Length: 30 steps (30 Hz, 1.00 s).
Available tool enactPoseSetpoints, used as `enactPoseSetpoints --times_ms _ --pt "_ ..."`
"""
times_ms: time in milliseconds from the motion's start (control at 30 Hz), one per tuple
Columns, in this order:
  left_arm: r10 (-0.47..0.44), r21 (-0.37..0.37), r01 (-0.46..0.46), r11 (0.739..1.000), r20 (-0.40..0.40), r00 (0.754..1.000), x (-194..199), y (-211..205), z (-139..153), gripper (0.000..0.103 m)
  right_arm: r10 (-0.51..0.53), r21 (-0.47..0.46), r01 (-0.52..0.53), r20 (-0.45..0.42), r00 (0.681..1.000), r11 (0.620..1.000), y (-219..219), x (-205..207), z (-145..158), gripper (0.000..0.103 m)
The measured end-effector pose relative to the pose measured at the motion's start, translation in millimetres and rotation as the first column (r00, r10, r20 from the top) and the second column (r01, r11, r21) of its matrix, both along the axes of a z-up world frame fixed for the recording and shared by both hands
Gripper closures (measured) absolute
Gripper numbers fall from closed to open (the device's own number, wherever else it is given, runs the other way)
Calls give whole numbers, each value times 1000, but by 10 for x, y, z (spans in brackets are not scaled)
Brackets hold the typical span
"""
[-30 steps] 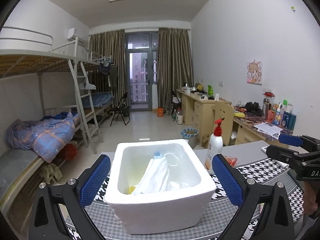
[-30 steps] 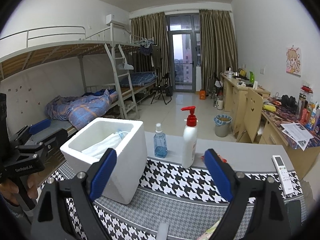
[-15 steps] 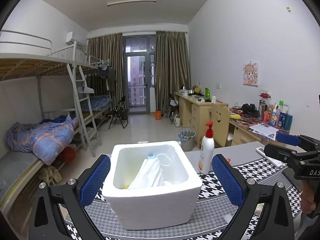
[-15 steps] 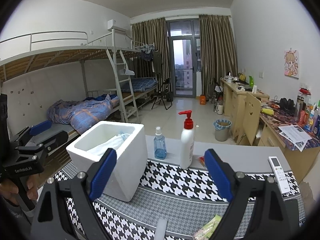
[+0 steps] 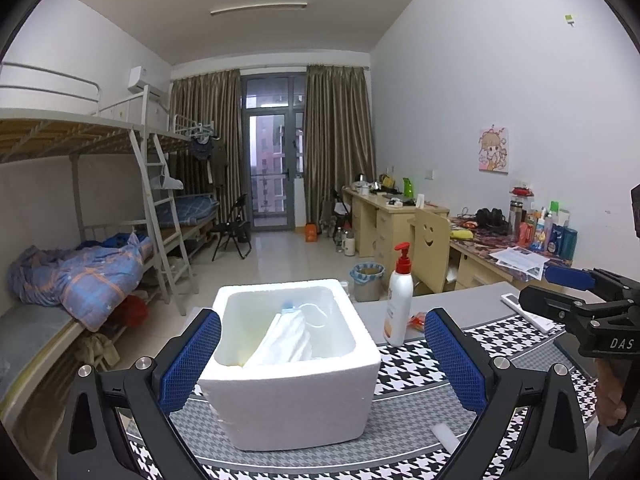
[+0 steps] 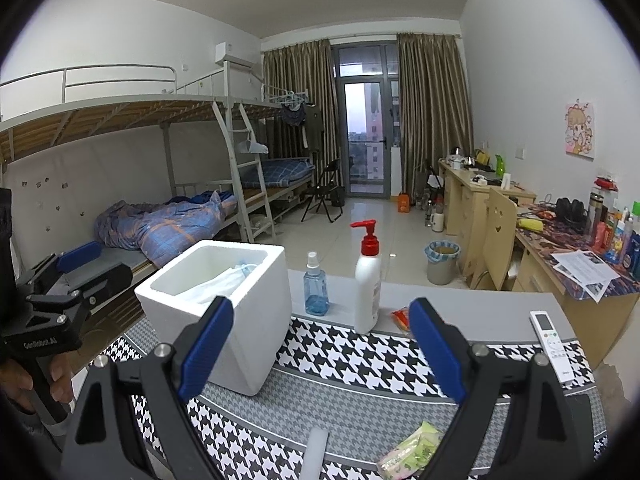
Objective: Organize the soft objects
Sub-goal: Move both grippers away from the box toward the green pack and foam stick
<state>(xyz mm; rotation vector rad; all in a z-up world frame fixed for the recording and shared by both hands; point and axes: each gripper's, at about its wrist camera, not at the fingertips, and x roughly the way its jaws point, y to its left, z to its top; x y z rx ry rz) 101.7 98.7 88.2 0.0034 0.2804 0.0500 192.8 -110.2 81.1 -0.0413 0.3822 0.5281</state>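
Both my grippers are empty, jaws wide: left gripper (image 5: 320,354) frames the foam box (image 5: 294,392), right gripper (image 6: 316,354) hangs over the mat (image 6: 360,360). White cloth (image 5: 290,340) already sits in the box, so I judge part done. Green packet (image 6: 412,450) and a white tube (image 6: 316,456) lie loose at the mat's near edge, probably next. Bottles stand behind.

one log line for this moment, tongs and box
left tongs: open, empty | right tongs: open, empty | foam box: on mat, white cloth inside | green packet: loose on mat
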Motion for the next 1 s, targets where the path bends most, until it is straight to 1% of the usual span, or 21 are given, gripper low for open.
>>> enactPoseSetpoints --times_ms 267,533,867,1000 --pt "-10 -2 10 1000 1 1000 -70 -38 -2 1 -3 3 3 5 1000 1000 -46 -49 8 11" --pt "-10 6 9 1000 19 1000 -153 -69 20 1 -6 4 6 6 1000 1000 -82 -79 -5 11" --pt "-22 9 22 1000 23 999 -221 -85 -13 1 -17 -2 17 8 1000 1000 -152 -169 -100 11" --pt "-19 -2 19 1000 20 1000 -238 -102 -48 1 -20 -1 20 7 1000 1000 -169 -185 -119 11"
